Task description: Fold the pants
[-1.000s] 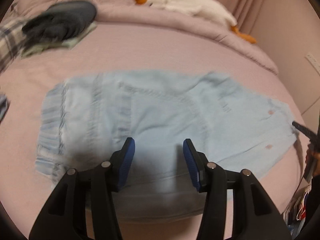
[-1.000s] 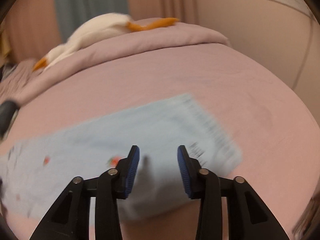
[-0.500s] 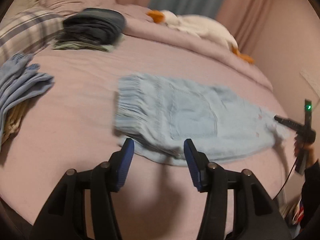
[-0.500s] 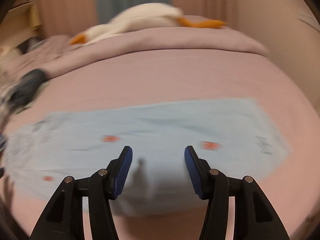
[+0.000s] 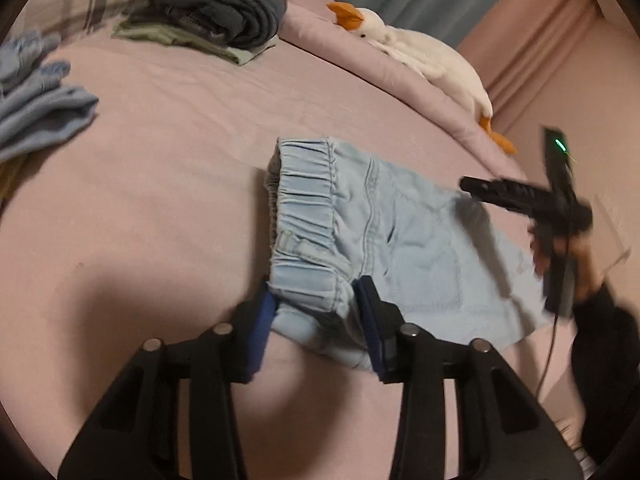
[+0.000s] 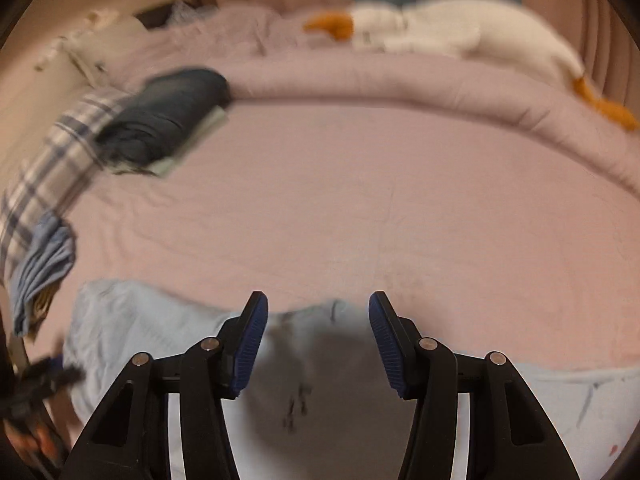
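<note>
Light blue denim pants (image 5: pixel 380 240) lie on the pink bed, elastic waistband toward the left, legs running right. My left gripper (image 5: pixel 316 312) is open with its blue pads on either side of the near waistband corner. My right gripper (image 6: pixel 318 344) is open and hovers just above the pants (image 6: pixel 160 328), near their far edge, holding nothing. It also shows in the left wrist view (image 5: pixel 520 196), held over the leg end.
A dark folded pile (image 5: pixel 216 4) on green cloth sits at the back left. Blue clothes (image 5: pixel 36 96) lie at the left edge. A white goose plush (image 5: pixel 420 56) rests on the rolled duvet (image 6: pixel 400 84) at the back. A plaid pillow (image 6: pixel 44 168) is far left.
My left gripper has moved down and forward onto the waistband corner. My right gripper has swung over the pants toward their far edge. Both have stayed open.
</note>
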`<move>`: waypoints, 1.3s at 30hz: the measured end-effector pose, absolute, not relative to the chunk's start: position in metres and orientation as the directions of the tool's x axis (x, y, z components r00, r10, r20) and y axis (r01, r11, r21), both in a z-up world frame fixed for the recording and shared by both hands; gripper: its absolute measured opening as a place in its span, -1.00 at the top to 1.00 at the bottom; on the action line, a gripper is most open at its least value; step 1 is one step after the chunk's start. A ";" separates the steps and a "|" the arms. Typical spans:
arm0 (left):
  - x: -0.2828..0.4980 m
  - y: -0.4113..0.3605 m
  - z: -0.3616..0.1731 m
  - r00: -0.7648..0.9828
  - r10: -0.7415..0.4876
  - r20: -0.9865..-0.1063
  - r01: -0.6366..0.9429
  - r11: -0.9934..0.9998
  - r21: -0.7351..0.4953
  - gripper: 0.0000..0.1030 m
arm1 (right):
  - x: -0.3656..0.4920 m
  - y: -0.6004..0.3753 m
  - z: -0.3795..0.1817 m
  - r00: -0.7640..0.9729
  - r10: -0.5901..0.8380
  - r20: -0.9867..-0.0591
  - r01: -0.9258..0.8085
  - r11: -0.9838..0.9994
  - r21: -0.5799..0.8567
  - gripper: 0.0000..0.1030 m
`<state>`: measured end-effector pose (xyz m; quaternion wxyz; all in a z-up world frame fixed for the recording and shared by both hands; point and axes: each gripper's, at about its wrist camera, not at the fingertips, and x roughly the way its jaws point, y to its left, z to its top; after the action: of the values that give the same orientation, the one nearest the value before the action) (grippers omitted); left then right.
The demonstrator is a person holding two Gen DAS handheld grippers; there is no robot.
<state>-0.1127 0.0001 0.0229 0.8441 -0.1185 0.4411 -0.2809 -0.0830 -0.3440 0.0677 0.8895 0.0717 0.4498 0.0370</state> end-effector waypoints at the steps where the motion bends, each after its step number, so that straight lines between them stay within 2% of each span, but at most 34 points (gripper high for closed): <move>1: -0.113 0.003 0.021 0.448 -0.593 -0.669 0.376 0.804 -0.461 0.26 | -0.076 -0.343 0.061 0.555 0.149 -0.819 0.001 0.984 0.180 -0.05; 2: -0.113 0.006 0.020 0.444 -0.603 -0.663 0.375 0.797 -0.473 0.29 | -0.065 -0.345 0.046 0.470 0.207 -0.858 -0.007 0.973 0.231 0.07; 3: -0.114 0.008 0.018 0.438 -0.607 -0.662 0.375 0.793 -0.479 0.31 | -0.061 -0.340 0.038 0.432 0.242 -0.869 -0.030 0.967 0.254 0.57; 4: -0.116 0.010 0.016 0.437 -0.612 -0.659 0.378 0.790 -0.483 0.31 | -0.062 -0.335 0.035 0.416 0.241 -0.877 -0.058 0.969 0.239 0.68; 7: -0.120 0.012 0.012 0.448 -0.612 -0.652 0.384 0.790 -0.478 0.34 | -0.065 -0.323 0.039 0.449 0.160 -0.879 -0.105 0.986 0.126 0.81; 10: -0.120 0.016 0.010 0.446 -0.613 -0.652 0.373 0.790 -0.487 0.32 | -0.053 -0.330 0.036 0.492 0.091 -0.866 -0.031 0.996 0.086 0.90; 11: -0.121 0.015 0.012 0.451 -0.605 -0.656 0.373 0.796 -0.477 0.29 | -0.047 -0.331 0.035 0.515 0.009 -0.857 0.021 1.000 0.023 0.97; 12: -0.123 0.016 0.014 0.453 -0.605 -0.655 0.367 0.796 -0.482 0.26 | -0.043 -0.334 0.031 0.515 -0.081 -0.853 0.094 0.995 -0.038 0.97; 14: -0.126 0.026 0.016 0.455 -0.622 -0.637 0.339 0.783 -0.521 0.21 | -0.049 -0.335 0.034 0.545 -0.022 -0.838 0.101 0.994 0.040 0.97; 16: -0.130 0.038 0.017 0.472 -0.624 -0.623 0.298 0.778 -0.554 0.15 | -0.073 -0.328 0.051 0.622 0.009 -0.783 0.060 0.996 0.059 0.94; 18: -0.134 0.048 0.019 0.472 -0.642 -0.605 0.266 0.757 -0.596 0.15 | -0.108 -0.312 0.069 0.677 -0.050 -0.734 0.018 0.999 -0.051 0.93; 21: -0.140 0.052 0.021 0.447 -0.697 -0.560 0.240 0.697 -0.676 0.10 | -0.153 -0.289 0.073 0.690 0.010 -0.723 -0.086 0.994 -0.067 0.93; 25: -0.146 0.034 0.022 0.401 -0.740 -0.541 0.212 0.649 -0.731 -0.11 | -0.201 -0.268 0.058 0.666 0.082 -0.742 -0.165 0.986 -0.039 0.92; 27: -0.148 0.024 0.019 0.376 -0.752 -0.541 0.181 0.632 -0.754 -0.28 | -0.226 -0.249 0.039 0.650 0.104 -0.753 -0.204 0.978 -0.041 0.91; 29: -0.152 0.017 0.013 0.349 -0.755 -0.555 0.134 0.627 -0.768 -0.31 | -0.238 -0.237 0.022 0.610 0.081 -0.789 -0.237 0.968 -0.083 0.87; 31: -0.158 0.011 0.014 0.361 -0.735 -0.574 0.112 0.645 -0.755 -0.31 | -0.250 -0.227 0.014 0.699 0.029 -0.715 -0.220 0.959 -0.177 0.87; 32: -0.161 0.008 0.018 0.369 -0.719 -0.589 0.124 0.666 -0.735 -0.31 | -0.251 -0.226 0.014 0.699 0.020 -0.715 -0.213 0.960 -0.182 0.87; 34: -0.170 0.001 0.027 0.387 -0.687 -0.615 0.153 0.706 -0.692 -0.31 | -0.250 -0.234 0.025 0.677 0.060 -0.734 -0.187 0.978 -0.092 0.87; 35: -0.175 -0.003 0.032 0.394 -0.673 -0.626 0.172 0.723 -0.669 -0.31 | -0.257 -0.242 0.033 0.681 0.121 -0.723 -0.176 0.984 -0.001 0.86; 37: -0.182 -0.013 0.036 0.406 -0.652 -0.641 0.214 0.749 -0.627 -0.31 | -0.265 -0.257 0.042 0.707 0.155 -0.690 -0.145 0.987 0.073 0.72; 39: -0.187 -0.030 0.041 0.401 -0.642 -0.654 0.276 0.765 -0.582 -0.31 | -0.279 -0.280 0.050 0.748 0.143 -0.648 -0.080 0.989 0.126 0.17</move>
<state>-0.1868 -0.0301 0.0415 0.8139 -0.1951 0.4691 -0.2818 -0.2793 -0.2804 0.0503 0.9338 0.0450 0.3500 0.0596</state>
